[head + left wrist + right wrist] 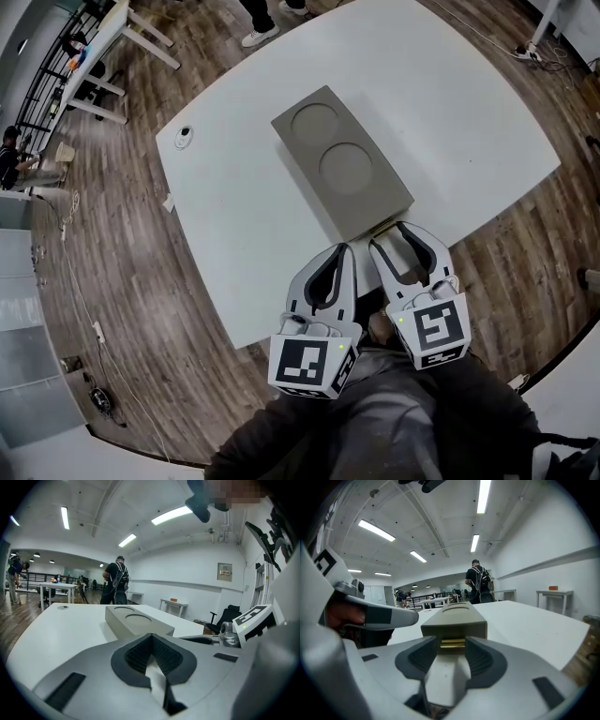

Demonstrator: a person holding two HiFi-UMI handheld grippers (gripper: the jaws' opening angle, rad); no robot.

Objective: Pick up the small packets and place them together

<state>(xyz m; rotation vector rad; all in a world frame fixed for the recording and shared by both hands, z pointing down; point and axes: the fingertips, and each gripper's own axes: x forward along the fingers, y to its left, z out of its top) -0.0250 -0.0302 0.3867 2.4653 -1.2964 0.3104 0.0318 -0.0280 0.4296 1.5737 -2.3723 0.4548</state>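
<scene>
- The left gripper (151, 636) has its jaws closed tip to tip, with nothing between them.
- Close on its right, the right gripper (453, 647) has its jaws apart, the pads pressing on nothing.
- Just at its tips, in line with the gap, lies a thin yellowish strip, probably a small packet (452, 642), at the near end of a grey box (457, 615).
- That grey box, with two round recesses on top, runs away from both grippers on the white table (234, 187).
- Past the table's far edge stands a person (477, 587).
</scene>
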